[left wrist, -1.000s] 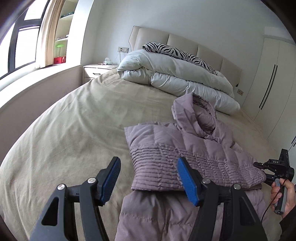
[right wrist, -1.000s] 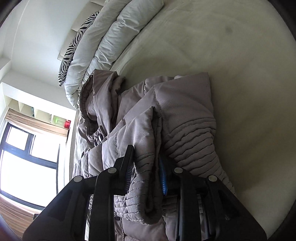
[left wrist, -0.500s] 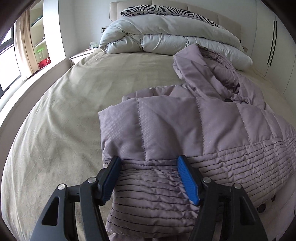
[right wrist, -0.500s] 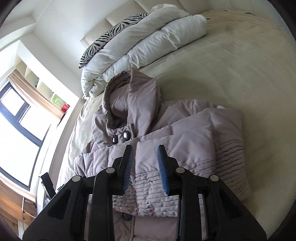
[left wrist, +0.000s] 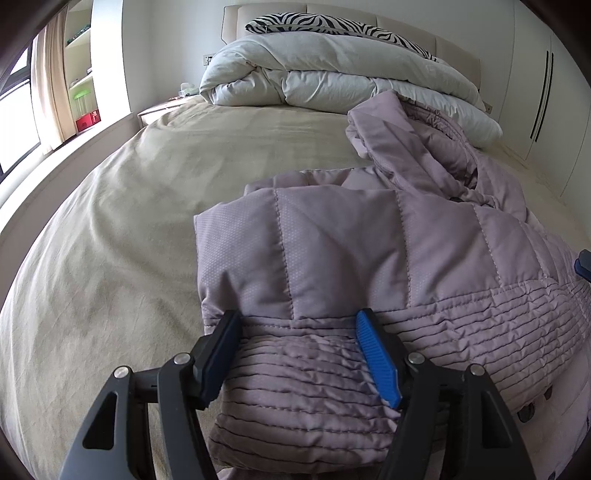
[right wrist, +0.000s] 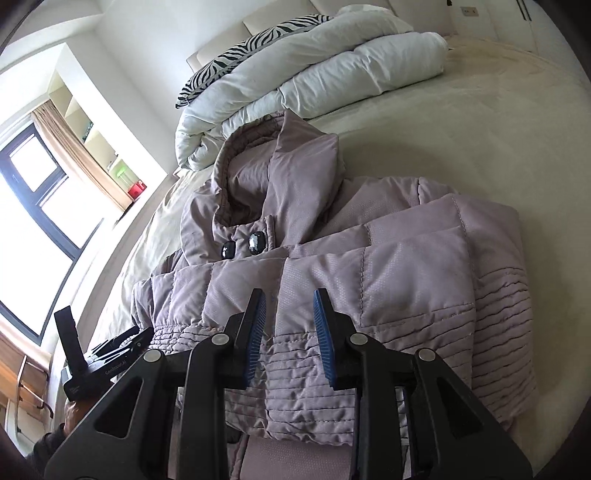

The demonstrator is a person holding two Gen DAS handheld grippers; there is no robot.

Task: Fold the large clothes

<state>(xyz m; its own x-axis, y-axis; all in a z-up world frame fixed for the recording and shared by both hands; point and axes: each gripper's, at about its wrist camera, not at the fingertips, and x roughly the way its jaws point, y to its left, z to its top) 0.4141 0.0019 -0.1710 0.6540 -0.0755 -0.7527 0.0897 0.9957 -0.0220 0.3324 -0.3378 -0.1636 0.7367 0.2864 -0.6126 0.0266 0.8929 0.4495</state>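
A mauve quilted hooded jacket lies on the beige bed, its sleeves folded across the chest and its hood toward the headboard. My left gripper stands open just over the ribbed cuff of the folded sleeve, one finger on either side of it. In the right wrist view my right gripper hovers above the jacket near two dark buttons. Its jaws stand a narrow gap apart with no fabric pinched. The left gripper and a hand show at that view's lower left.
A rolled white duvet and a zebra-print pillow lie against the headboard. Bare bedsheet spreads left of the jacket. A window wall with shelves runs along the left, and white wardrobe doors stand at the right.
My left gripper came down close over the folded sleeve's cuff. My right gripper let go of the sleeve fabric it held, rolled upright and drew back above the jacket.
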